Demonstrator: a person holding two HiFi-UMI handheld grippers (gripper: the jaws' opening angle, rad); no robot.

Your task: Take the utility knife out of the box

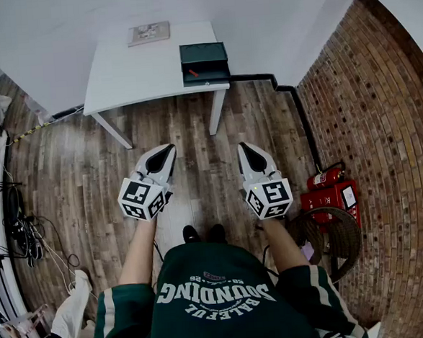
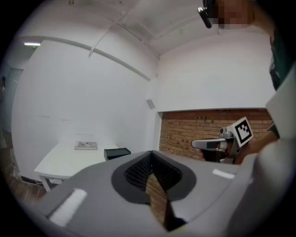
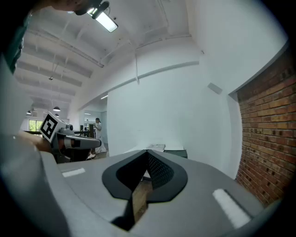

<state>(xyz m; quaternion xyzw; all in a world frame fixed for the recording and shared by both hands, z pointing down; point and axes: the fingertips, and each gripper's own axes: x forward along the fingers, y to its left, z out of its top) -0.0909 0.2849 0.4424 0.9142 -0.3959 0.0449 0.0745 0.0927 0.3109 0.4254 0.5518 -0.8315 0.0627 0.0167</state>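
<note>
A dark green box (image 1: 204, 62) stands open on the right end of a white table (image 1: 132, 69) far ahead of me. A small red thing (image 1: 192, 73) lies inside it; I cannot tell whether it is the utility knife. My left gripper (image 1: 168, 150) and right gripper (image 1: 244, 148) hover side by side over the wooden floor, well short of the table, both shut and empty. In the left gripper view the shut jaws (image 2: 150, 153) point towards the box (image 2: 116, 152). The right gripper view shows its shut jaws (image 3: 147, 153) below the box (image 3: 176, 152).
A grey booklet (image 1: 148, 33) lies at the table's back edge. A brick wall (image 1: 381, 117) runs down the right, with red fire extinguishers (image 1: 332, 191) and a round stool (image 1: 333, 237) by it. Cables (image 1: 21, 232) lie at the left. A person (image 3: 98, 134) stands far off.
</note>
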